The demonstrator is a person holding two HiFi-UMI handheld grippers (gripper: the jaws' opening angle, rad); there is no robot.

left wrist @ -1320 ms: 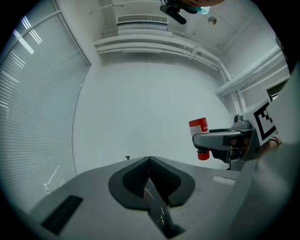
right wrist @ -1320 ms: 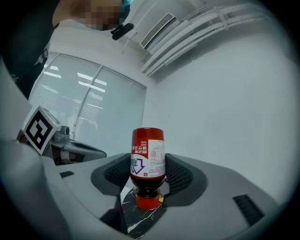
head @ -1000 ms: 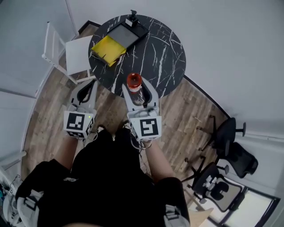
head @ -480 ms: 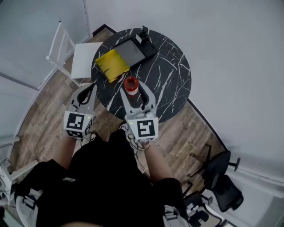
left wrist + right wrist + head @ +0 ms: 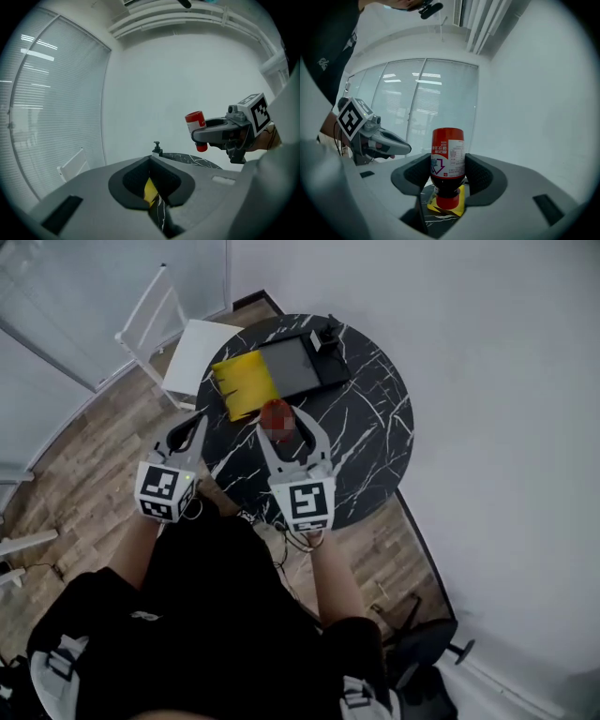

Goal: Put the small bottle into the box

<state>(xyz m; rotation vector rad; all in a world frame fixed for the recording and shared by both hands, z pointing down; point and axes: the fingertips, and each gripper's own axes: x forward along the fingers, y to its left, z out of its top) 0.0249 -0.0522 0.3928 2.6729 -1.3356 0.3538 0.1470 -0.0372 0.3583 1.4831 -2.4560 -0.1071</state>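
Observation:
A small bottle (image 5: 277, 416) with a red label and red cap is clamped in my right gripper (image 5: 281, 424), which is shut on it above the near edge of the round black marble table (image 5: 370, 432). In the right gripper view the bottle (image 5: 447, 159) hangs cap down between the jaws. The yellow box (image 5: 246, 382) lies open on the table just beyond it, and shows under the cap as a yellow box (image 5: 461, 207). My left gripper (image 5: 190, 427) is shut on nothing, left of the bottle at the table's edge.
A flat black tray (image 5: 302, 364) lies beside the yellow box, with a small black object (image 5: 330, 331) at its far end. A white chair (image 5: 192, 348) stands at the table's left. White walls close in behind and right; the floor is wood.
The bottle and both grippers have moved forward over the table, closer to the yellow box. The right gripper's grip on the bottle is unchanged.

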